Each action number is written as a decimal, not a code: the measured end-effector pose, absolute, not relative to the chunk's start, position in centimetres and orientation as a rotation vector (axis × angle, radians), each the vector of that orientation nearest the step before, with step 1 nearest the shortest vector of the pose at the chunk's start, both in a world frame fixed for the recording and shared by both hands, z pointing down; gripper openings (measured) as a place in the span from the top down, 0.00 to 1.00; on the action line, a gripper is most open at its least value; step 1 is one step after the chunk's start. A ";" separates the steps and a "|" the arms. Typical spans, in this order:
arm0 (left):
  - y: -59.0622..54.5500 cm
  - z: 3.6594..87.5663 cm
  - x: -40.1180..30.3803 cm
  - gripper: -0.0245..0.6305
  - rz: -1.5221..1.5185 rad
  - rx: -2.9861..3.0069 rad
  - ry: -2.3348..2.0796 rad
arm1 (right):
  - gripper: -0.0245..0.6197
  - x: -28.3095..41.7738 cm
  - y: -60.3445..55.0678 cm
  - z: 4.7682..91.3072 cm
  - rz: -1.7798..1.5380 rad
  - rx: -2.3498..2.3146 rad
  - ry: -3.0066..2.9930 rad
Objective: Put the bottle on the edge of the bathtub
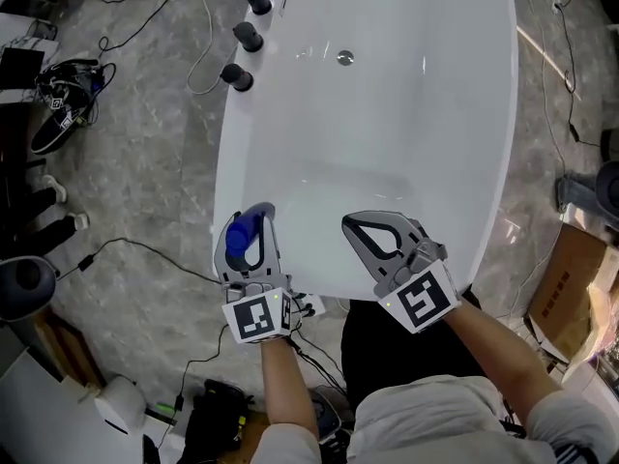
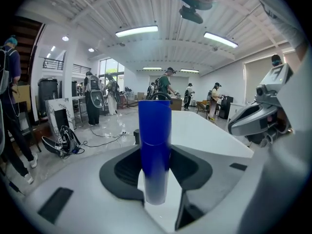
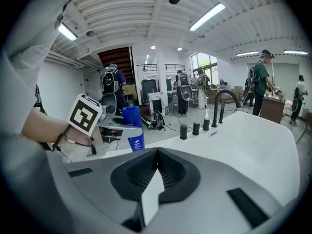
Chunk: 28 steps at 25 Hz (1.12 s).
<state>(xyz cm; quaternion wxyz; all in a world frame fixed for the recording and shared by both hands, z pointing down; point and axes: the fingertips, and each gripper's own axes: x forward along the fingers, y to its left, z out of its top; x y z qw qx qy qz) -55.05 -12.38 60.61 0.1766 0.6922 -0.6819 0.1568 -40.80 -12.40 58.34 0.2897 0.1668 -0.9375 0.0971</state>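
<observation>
A blue bottle (image 1: 241, 239) stands upright between the jaws of my left gripper (image 1: 250, 232), which is shut on it at the bathtub's near left rim (image 1: 224, 193). In the left gripper view the bottle (image 2: 154, 150) fills the centre, held upright. The right gripper view shows the same bottle (image 3: 133, 128) and the left gripper (image 3: 113, 124) off to its left. My right gripper (image 1: 379, 232) hovers over the tub's near end, its jaws together with nothing between them (image 3: 152, 191).
The white bathtub (image 1: 484, 162) runs away from me, with a drain (image 1: 345, 58) and dark tap knobs (image 1: 247, 37) on its left rim. Cables (image 1: 145, 249), bags and a cardboard box (image 1: 571, 288) lie on the marble floor. Several people stand in the background.
</observation>
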 end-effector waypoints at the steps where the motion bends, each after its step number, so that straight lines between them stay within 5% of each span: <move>1: -12.8 61.0 -55.5 0.70 0.451 1.957 -1.936 | 0.95 -40.7 -12.6 58.6 0.268 0.456 -2.494; 28: -24.9 64.1 -62.2 0.70 0.494 2.084 -1.926 | 0.95 -43.1 -15.5 60.0 0.339 0.516 -2.488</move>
